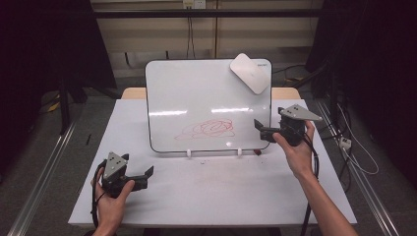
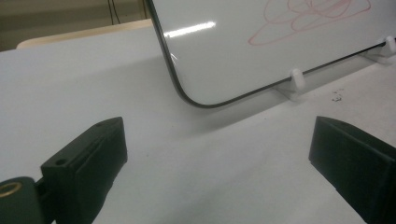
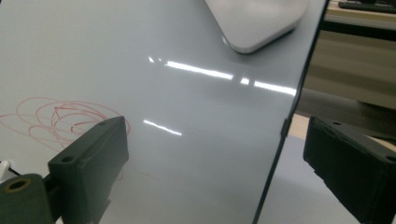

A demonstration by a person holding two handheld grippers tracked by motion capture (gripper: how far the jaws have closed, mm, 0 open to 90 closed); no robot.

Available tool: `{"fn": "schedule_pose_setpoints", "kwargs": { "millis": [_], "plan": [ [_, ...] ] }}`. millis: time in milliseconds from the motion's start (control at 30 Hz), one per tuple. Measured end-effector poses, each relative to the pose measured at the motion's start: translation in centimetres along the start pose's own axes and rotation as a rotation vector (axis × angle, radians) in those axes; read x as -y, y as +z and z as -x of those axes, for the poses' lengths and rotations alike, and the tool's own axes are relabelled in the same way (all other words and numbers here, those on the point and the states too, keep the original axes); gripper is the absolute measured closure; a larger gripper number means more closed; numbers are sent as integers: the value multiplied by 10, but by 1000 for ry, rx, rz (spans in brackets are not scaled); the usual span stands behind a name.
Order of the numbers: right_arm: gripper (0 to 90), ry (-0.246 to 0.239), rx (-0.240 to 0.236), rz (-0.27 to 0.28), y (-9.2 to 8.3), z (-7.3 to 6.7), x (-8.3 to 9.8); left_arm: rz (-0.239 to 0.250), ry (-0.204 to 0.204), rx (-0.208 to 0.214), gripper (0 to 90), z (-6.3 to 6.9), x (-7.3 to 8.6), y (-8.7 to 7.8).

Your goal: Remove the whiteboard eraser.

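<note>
Straddling the right edge of the board, propped upright on the counter, right claw gaping wide; risking tipping it off its clips or knocking the eraser loose. Left claw idling apart, empty

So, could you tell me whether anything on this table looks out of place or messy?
Yes: the whiteboard carries a red scribble low on its face, and the white eraser sits askew at its top right corner. Small crumbs lie on the table by the board's foot.
</note>
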State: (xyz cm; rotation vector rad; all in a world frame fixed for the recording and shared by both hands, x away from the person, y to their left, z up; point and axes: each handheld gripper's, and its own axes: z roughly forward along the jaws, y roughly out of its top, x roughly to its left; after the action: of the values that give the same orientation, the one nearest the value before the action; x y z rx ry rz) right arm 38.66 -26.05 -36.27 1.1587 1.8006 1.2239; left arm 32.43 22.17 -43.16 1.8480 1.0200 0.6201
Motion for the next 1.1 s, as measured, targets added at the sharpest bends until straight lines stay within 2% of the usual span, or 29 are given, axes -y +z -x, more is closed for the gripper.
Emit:
{"fn": "schedule_pose_setpoints", "kwargs": {
  "millis": [100,167,267,467,600,733,800,867,1033,1100],
  "plan": [
    [66,-22,11,2,4,-1,-6,-1,6,9,51,1,0,-1],
    [67,-46,16,19,5,-1,-13,7,23,10,52,2,-1,-2],
    [57,-90,29,26,9,-3,-25,6,27,16,52,3,-1,-1],
    [41,-137,43,42,20,-1,-46,-1,3,25,51,0,0,1],
    [59,-178,59,33,29,0,-60,-10,-4,30,51,-2,1,4],
    [100,-230,88,22,39,3,-74,-9,12,30,51,-3,-1,6],
    [121,-243,92,19,44,4,-80,-7,7,35,51,-3,-2,7],
    [130,-276,111,8,51,5,-85,-11,5,39,51,-4,-2,8],
    [152,-313,118,-14,65,2,-96,-42,-4,56,49,-4,1,10],
    [157,-314,120,-19,70,2,-97,-47,-6,62,49,-4,1,11]
  ]
}}
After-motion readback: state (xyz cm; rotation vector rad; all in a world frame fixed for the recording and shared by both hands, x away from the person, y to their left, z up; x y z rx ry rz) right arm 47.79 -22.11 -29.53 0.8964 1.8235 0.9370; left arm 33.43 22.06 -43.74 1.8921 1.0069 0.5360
